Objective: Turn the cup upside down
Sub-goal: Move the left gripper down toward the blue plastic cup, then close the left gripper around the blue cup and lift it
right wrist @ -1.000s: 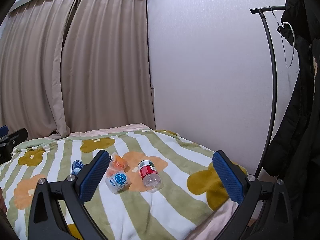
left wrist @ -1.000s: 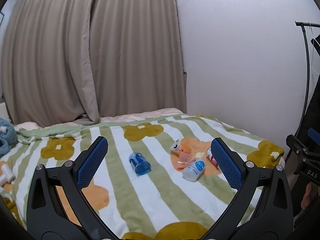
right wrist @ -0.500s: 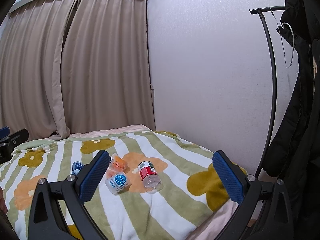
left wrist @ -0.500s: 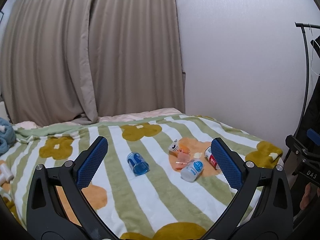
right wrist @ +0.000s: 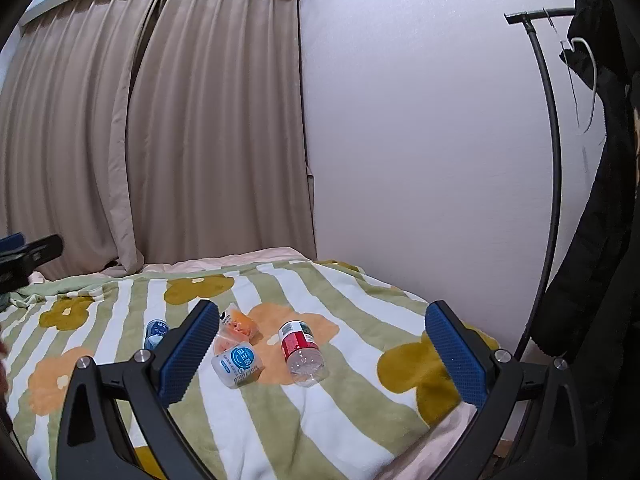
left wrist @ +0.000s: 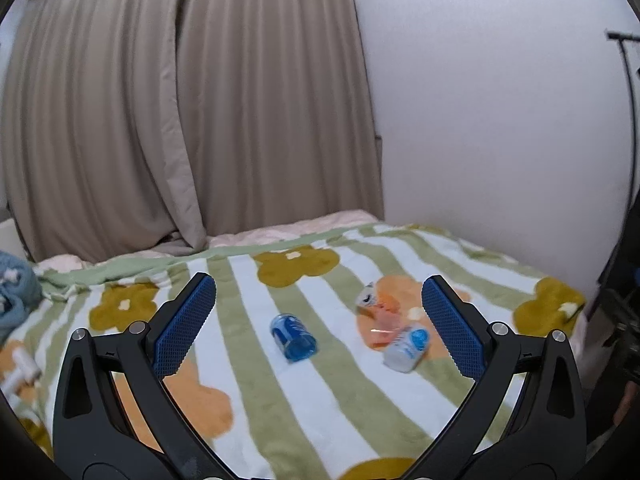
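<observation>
Both grippers are spread wide and hold nothing: the left gripper (left wrist: 319,326) and the right gripper (right wrist: 323,350) hang above a striped flower-print blanket (left wrist: 256,380). The blue cup (left wrist: 293,336) lies on its side on the blanket, apart from both. Near it lie a white-and-blue cup (right wrist: 237,364), an orange cup (right wrist: 237,326) and a red-labelled bottle (right wrist: 301,349), all tipped over.

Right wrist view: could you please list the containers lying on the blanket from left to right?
Blue cup → orange-and-clear cup → white cup with blue label → red-labelled clear bottle.
</observation>
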Demonstrator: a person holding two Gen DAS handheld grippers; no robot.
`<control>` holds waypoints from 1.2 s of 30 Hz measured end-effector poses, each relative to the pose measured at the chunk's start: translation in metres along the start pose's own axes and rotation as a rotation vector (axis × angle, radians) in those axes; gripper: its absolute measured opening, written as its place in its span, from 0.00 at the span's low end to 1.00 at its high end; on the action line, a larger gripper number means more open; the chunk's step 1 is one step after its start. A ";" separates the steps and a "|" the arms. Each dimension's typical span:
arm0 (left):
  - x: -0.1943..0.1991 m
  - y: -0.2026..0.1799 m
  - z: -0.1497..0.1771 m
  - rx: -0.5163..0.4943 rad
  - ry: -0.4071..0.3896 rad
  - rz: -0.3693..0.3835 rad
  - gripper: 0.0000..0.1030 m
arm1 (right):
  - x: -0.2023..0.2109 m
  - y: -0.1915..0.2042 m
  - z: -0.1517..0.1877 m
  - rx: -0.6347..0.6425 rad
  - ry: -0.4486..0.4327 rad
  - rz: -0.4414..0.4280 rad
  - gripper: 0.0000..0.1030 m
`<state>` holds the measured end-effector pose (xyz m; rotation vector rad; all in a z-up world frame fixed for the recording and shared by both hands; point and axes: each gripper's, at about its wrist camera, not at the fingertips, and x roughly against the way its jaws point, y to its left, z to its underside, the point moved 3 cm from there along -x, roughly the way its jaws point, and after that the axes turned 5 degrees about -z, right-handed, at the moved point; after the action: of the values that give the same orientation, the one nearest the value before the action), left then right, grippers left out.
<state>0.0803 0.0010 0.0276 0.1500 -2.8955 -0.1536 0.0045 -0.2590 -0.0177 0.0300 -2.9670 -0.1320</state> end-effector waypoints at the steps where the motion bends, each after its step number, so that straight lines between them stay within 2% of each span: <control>1: -0.019 0.001 -0.005 -0.010 0.041 -0.004 1.00 | -0.001 -0.003 0.002 -0.010 0.002 -0.009 1.00; 5: -0.092 0.008 -0.013 -0.016 0.189 -0.013 1.00 | -0.012 -0.007 0.008 -0.036 0.022 -0.042 1.00; 9: -0.171 0.017 0.004 0.015 0.354 -0.030 1.00 | -0.025 -0.011 0.019 -0.050 0.040 -0.074 1.00; 15: -0.286 0.038 0.079 0.176 0.677 -0.058 0.99 | -0.048 -0.016 0.042 -0.071 0.100 -0.107 1.00; 17: -0.315 0.045 0.105 0.220 0.780 -0.069 0.98 | -0.056 -0.018 0.048 -0.070 0.120 -0.107 1.00; 20: -0.342 0.053 0.138 0.285 0.890 -0.075 0.92 | -0.069 -0.020 0.055 -0.070 0.147 -0.105 1.00; 23: -0.357 0.058 0.157 0.336 0.956 -0.071 0.91 | -0.080 -0.022 0.061 -0.074 0.173 -0.106 1.00; 26: -0.368 0.055 0.167 0.359 0.987 -0.048 0.91 | -0.091 -0.019 0.066 -0.075 0.195 -0.114 1.00; 30: -0.380 0.048 0.175 0.367 1.023 -0.001 0.66 | -0.101 -0.012 0.073 -0.066 0.215 -0.128 1.00; 36: -0.382 0.045 0.174 0.342 1.020 0.029 0.64 | -0.103 -0.003 0.077 -0.068 0.243 -0.163 1.00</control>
<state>0.4032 0.1052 -0.2231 0.1760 -1.8782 0.3346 0.0929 -0.2525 -0.1111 0.2598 -2.7125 -0.2323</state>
